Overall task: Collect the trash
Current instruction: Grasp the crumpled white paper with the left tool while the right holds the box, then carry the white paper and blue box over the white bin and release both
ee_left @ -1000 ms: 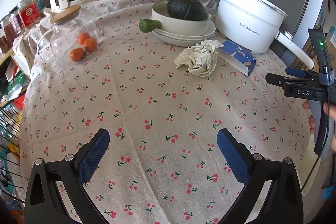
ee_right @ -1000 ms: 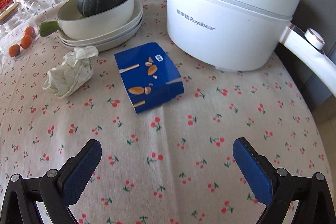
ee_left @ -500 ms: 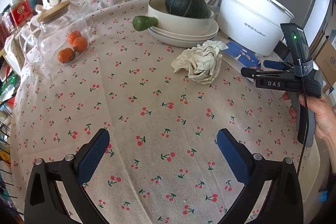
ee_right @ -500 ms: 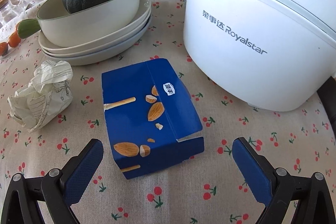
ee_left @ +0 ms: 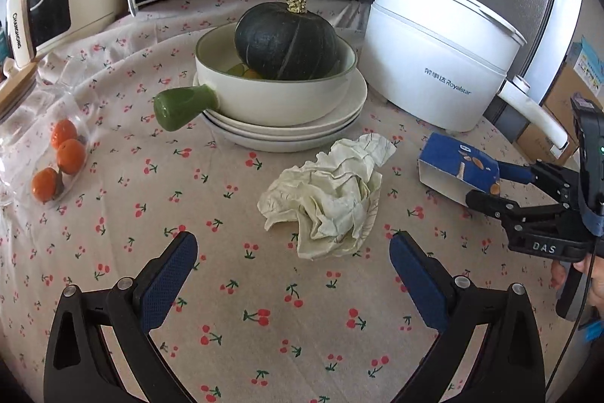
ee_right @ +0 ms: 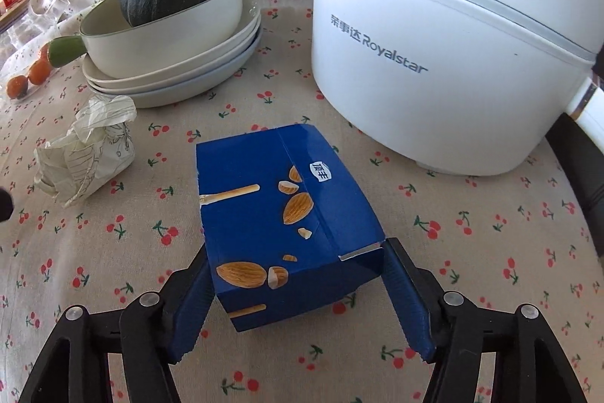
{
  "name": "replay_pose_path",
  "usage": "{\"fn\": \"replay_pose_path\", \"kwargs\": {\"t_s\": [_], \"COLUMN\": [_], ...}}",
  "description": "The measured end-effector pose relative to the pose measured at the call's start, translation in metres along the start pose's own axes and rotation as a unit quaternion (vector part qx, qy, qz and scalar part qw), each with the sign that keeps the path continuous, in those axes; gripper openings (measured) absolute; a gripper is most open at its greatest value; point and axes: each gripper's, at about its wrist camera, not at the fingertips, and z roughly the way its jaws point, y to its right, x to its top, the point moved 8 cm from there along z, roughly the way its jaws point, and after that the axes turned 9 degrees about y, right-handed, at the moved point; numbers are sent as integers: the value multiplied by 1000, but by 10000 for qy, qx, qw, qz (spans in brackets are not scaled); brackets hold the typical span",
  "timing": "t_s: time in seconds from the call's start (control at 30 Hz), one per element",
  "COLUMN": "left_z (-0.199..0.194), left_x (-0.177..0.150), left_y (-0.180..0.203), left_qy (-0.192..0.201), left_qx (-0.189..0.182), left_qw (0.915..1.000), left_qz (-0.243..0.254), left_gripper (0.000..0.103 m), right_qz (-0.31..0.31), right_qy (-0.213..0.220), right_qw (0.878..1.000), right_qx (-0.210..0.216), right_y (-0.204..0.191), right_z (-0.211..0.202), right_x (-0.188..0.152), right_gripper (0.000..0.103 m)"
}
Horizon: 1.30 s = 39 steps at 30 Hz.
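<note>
Trash lies uncollected on the cherry-print tabletop (ee_left: 234, 308): right tongs (ee_right: 298, 301) pinch the flattened blue cardboard almond box (ee_right: 279, 214), apparently not lifted, while left tongs (ee_left: 290, 274) gape just short of the crumpled cream paper wad (ee_left: 332, 199).

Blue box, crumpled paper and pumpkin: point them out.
Blue box (ee_right: 279, 214), right wrist view, top face.
Crumpled paper (ee_left: 332, 195), left wrist view, middle of the wad.
Pumpkin (ee_left: 283, 40), left wrist view, dark rind.
</note>
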Motion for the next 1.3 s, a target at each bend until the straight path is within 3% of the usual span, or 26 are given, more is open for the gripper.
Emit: {"fn": "replay_pose_path", "kwargs": {"t_s": [0.1, 0.23, 0.3, 0.33, 0.4, 0.47, 0.57, 1.3], "left_z": [18, 37, 48, 50, 47, 40, 27, -148], "left_x": [6, 8, 3, 2, 4, 4, 1, -77], "left_y": [5, 17, 20, 21, 23, 25, 30, 94], "left_qy": [14, -39, -214, -257, -147, -119, -174, -369], "left_qx": [-285, -407, -427, -451, -493, -599, -626, -561], "left_qw": [9994, 9992, 9989, 9986, 9986, 9978, 9971, 9973], "left_qz": [-184, -19, -12, -60, -141, -273, -407, 281], "left_gripper": [99, 94, 78, 65, 60, 40, 36, 35], "right_qz": [-9, 125, 144, 156, 181, 201, 219, 197], "right_qy": [61, 67, 18, -13, -49, -55, -64, -41], "right_qw": [10000, 9999, 9999, 9999, 9998, 9998, 9997, 9992], "right_qx": [-7, -2, -41, -53, -72, -79, -105, -338], "right_y": [7, 20, 25, 30, 33, 33, 32, -7], "right_z": [-16, -33, -35, -38, -41, -44, -53, -176], "right_x": [-6, -20, -28, -34, -42, -46, -49, -94], "right_gripper": [65, 65, 65, 65, 64, 64, 64, 62]}}
